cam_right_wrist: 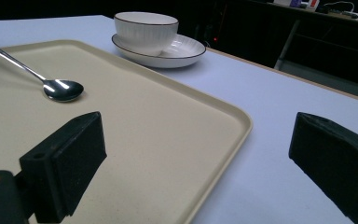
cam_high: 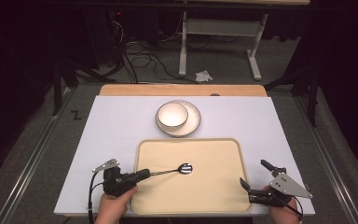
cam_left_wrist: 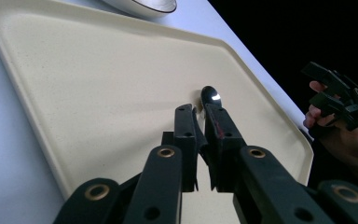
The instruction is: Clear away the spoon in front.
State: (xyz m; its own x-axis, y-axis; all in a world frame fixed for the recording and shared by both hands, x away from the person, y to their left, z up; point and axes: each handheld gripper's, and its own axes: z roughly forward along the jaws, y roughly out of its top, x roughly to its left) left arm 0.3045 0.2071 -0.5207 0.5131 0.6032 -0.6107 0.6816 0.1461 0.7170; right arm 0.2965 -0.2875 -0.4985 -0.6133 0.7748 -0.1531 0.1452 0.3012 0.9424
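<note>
While our left gripper (cam_high: 145, 174) pinches the spoon (cam_high: 185, 168) over the beige tray (cam_high: 223, 196), right gripper (cam_high: 254, 175) spread, white tabletop (cam_high: 116, 126), dark cabled floor behind.

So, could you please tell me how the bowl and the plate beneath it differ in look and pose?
The bowl is deep with tall ribbed walls, while the plate is shallow and flares out wide. The bowl sits off-centre on the plate, toward its left in the high view, whereas the plate rests directly on the white tabletop beyond the tray. Both are white with a thin dark rim line.
</note>
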